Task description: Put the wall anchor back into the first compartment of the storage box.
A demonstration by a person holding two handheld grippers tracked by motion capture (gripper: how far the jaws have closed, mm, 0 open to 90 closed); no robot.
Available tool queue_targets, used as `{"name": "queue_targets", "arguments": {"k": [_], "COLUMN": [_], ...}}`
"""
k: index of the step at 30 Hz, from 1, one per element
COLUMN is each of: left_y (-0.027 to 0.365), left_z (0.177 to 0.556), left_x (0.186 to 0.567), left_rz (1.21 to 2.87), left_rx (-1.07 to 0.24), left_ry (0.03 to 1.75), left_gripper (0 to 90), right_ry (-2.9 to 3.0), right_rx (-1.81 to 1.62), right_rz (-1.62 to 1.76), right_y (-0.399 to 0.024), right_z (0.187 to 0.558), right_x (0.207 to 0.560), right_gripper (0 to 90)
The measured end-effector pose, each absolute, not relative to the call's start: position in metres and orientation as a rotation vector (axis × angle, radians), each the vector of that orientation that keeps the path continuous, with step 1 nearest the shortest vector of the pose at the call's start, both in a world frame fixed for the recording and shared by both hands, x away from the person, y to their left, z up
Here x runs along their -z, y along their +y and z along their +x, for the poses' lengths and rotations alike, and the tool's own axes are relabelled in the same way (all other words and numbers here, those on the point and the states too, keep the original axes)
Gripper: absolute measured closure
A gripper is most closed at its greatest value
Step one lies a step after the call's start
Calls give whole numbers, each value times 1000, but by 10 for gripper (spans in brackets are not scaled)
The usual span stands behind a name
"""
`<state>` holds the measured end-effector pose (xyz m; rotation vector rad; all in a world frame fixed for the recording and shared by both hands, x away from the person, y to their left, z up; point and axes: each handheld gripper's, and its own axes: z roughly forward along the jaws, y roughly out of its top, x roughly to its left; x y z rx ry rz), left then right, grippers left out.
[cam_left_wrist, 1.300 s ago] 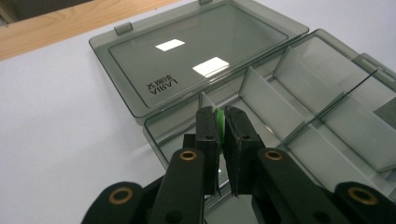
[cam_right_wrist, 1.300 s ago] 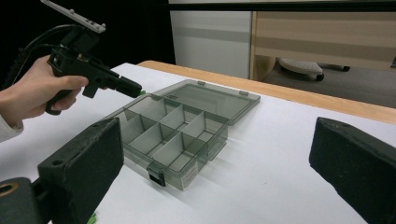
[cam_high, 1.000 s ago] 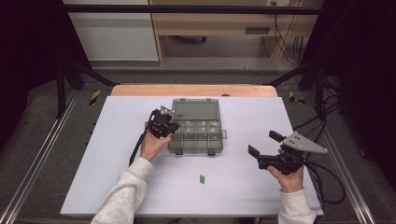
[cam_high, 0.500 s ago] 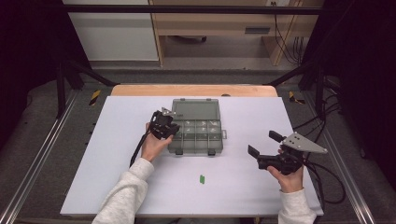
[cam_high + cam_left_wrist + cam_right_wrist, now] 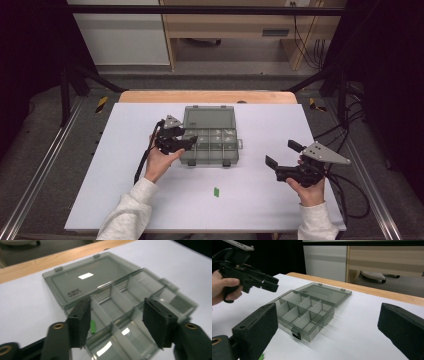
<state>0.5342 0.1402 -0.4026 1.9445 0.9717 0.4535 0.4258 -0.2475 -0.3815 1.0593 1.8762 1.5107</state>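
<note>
high view: open compartment box, green piece dropped in

high view, middle of white table (image 5: 125, 165): smoky grey see-through compartment box (image 5: 210, 142), lid (image 5: 209, 119) swung fully back and lying flat behind the tray. two rows of small cells split by thin clear dividers, latch tab on the near wall, two hinge knuckles along the lid's far edge.

left gripper (image 5: 186, 144) over the box's left end, jaws just been opening, now spread with nothing pinched between the pads. left gripper view: small green piece (image 5: 93, 326) lying in a left-end cell, just beside the left pad (image 5: 80, 320), free of both jaws. view slightly blurred.

right gripper (image 5: 282, 155) well apart to the right of the box, hovering above the table, jaws spread wide and empty.

writing: small dark print on the lid's inner face, plus a pale rectangular patch near it, possibly a reflection; print too small to read. faint embossed mark on the near front wall in the right gripper view, also unreadable.

around: second green piece (image 5: 216, 191) alone on the table, nearer the person than the box, between the two hands. wooden strip (image 5: 207, 96) along the table's far edge. black frame rails, cables and a wooden cabinet beyond. nothing between either gripper and the box.
</note>
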Motion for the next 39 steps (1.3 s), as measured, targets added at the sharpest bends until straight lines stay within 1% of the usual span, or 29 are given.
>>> {"name": "queue_targets", "arguments": {"k": [4,8,12,19,27,35,39], "left_y": [140,141,140,135,127,119,115], "left_z": [518,504,488,462,437,422,421], "left_x": [395,391,391,397,414,425,434], "left_rz": [1900,1878,1866,1875,1859,1876,1892], "left_rx": [-447,-427,-423,-400,-371,-366,-341], "left_ry": [939,937,922,880,881,875,887], "left_gripper": [255,160,119,101,112,116,127], "right_ry": [1886,1879,1878,1881,1879,1873,1871], "right_rx": [-1504,-1512,-1514,-1511,-1512,-1517,-1521], "right_rz": [1056,1058,1057,1058,1057,1061,1058], "right_y": [-247,-248,-248,-248,-248,-247,-247], "right_z": [426,426,425,425,425,425,424], "right_x": [382,381,381,381,381,381,381], "right_gripper": [32,33,33,32,32,31,32]}}
